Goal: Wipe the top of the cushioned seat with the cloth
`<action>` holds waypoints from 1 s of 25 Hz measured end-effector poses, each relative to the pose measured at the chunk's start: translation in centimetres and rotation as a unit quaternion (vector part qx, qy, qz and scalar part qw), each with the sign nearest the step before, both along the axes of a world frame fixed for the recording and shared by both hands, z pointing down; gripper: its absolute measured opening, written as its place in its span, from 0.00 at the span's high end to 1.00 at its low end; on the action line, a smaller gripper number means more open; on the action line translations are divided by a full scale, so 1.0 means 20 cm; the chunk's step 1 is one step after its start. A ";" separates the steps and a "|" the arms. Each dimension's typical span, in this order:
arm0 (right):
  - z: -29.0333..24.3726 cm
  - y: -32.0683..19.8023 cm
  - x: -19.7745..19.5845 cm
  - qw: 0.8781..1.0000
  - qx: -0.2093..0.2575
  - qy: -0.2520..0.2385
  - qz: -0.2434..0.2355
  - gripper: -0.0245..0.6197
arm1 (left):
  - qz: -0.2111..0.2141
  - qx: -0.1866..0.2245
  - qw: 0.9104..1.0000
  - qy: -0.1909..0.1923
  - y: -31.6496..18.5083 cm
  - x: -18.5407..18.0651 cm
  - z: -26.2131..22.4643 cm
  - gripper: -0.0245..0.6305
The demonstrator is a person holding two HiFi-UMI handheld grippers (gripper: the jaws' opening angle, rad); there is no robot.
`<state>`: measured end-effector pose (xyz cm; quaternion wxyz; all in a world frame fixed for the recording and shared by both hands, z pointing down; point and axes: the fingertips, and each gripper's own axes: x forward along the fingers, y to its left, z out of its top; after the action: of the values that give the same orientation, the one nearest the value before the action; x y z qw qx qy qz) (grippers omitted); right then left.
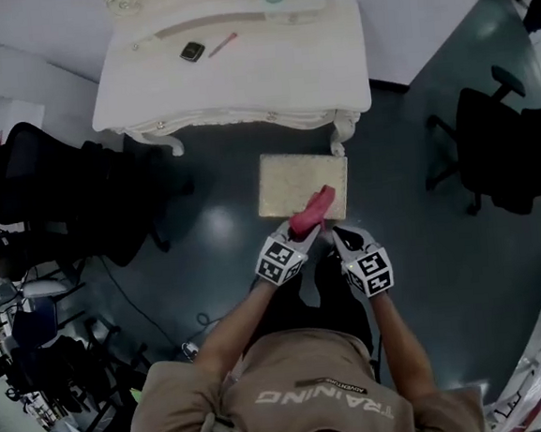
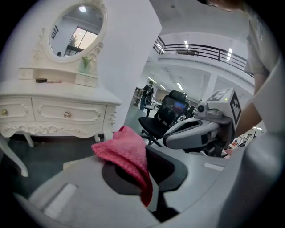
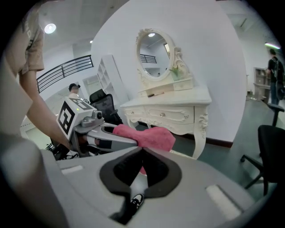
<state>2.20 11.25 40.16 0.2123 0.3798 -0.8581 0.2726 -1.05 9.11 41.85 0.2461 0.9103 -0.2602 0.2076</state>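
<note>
Just below the middle of the head view, the left claw (image 1: 302, 229) and the right claw (image 1: 337, 235) point up the frame with their tips close together. The pink cloth (image 1: 312, 209) bunches between and just above them. It overlaps the lower right edge of the beige seat (image 1: 286, 183), which sits on the dark floor (image 1: 206, 235) just below the surface (image 1: 240, 86). From this view I cannot tell whether the cloth touches the seat.

In the left gripper view, the left claw is closed. A fold of the cloth is pinched in the seam between its jaws, and the rest is heaped over the jaw at the frame's left. The right claw's grey body and marker cube lie at centre right, just beside the cloth.

In the right gripper view, the right claw's jaws meet at the tips, leaving only a narrow slit below them. A sliver of pink shows in the slit, but I cannot tell whether it is pinched. The bulk of the cloth lies just beyond the tips, running to the left claw at centre left.

The surface fills the top centre of the head view. It carries a small dark object (image 1: 192, 51), a pink pen (image 1: 222, 43) and an oval mirror (image 2: 78, 29). Black chairs stand at the left edge (image 1: 32, 175) and right edge (image 1: 496, 158). The person's tan shirt (image 1: 305, 395) fills the bottom.
</note>
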 end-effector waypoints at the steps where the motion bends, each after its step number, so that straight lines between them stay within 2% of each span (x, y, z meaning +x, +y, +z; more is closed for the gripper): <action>1: -0.05 0.00 -0.02 1.000 0.005 -0.001 0.005 0.96 | -0.004 0.006 1.000 0.001 0.00 -0.04 -0.05 0.90; 8: -0.42 0.06 -0.10 0.999 0.033 -0.004 0.022 0.96 | -0.055 0.047 0.997 0.026 0.03 -0.29 -0.47 0.90; 12: -0.63 0.07 -0.19 0.998 0.056 -0.029 0.021 0.96 | -0.081 0.074 0.993 0.045 0.03 -0.42 -0.70 0.90; 15: -0.76 0.08 -0.22 0.996 0.080 -0.015 0.021 0.96 | -0.088 0.093 0.990 0.064 0.06 -0.48 -0.85 0.90; 18: -0.86 0.07 -0.27 0.994 0.101 -0.015 0.025 0.96 | -0.094 0.112 0.987 0.072 0.07 -0.55 -0.96 0.90; 22: -0.98 0.11 -0.32 0.992 0.125 -0.010 0.032 0.96 | -0.103 0.116 0.984 0.084 0.12 -0.66 -1.05 0.90; 25: -1.06 0.13 -0.36 0.989 0.139 -0.025 0.041 0.96 | -0.110 0.131 0.981 0.088 0.12 -0.75 -1.12 0.90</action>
<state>-5.01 13.78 18.91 0.1248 0.4339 -0.8761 0.1690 -16.12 11.58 19.43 0.1685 0.9149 -0.3615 0.0628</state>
